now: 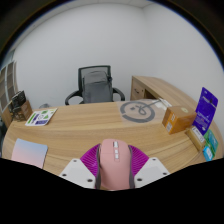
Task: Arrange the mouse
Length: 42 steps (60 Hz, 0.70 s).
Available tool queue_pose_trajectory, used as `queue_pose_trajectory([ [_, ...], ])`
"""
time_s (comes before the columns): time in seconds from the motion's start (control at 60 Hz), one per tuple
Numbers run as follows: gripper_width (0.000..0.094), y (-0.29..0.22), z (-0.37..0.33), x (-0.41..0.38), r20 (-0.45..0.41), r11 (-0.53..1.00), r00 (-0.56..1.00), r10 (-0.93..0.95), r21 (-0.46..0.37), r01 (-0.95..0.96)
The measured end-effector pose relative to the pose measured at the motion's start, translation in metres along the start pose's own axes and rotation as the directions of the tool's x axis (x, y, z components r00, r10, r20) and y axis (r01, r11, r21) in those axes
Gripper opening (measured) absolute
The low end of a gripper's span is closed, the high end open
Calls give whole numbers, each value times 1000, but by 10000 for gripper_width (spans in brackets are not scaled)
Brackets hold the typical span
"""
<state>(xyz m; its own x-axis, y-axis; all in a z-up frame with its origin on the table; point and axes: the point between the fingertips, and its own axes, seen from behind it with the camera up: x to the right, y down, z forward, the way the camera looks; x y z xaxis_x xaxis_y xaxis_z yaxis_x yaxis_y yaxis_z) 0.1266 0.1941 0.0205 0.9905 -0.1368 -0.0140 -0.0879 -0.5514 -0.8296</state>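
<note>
A pink mouse [113, 164] sits between my gripper's [113, 160] two fingers, its scroll wheel facing up. Both magenta pads [91, 158] press against its sides, so the gripper is shut on the mouse and holds it above the wooden desk [90, 130]. A pale pink mouse mat [29, 152] lies on the desk to the left, ahead of the left finger.
A black office chair [95, 85] stands behind the desk. A round grey disc [137, 109] lies at the back right. A brown box [178, 121] and a purple box [207, 108] stand at the right. A small card [41, 117] and upright packets [18, 104] sit at the left.
</note>
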Motion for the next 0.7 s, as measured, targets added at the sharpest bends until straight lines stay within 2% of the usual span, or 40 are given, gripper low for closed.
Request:
queue_pose_trajectory([
  [0.083, 377, -28, -32, -30, -28, 998, 999, -18, 63, 20],
  [0.267, 376, -46, -89, -167, 52, 996, 999, -16, 93, 11],
  [0.467, 375, -3, -103, -285, 58, 999, 998, -19, 34, 17],
  [0.7, 378, 46, -72, -323, 18, 996, 996, -82, -39, 83],
])
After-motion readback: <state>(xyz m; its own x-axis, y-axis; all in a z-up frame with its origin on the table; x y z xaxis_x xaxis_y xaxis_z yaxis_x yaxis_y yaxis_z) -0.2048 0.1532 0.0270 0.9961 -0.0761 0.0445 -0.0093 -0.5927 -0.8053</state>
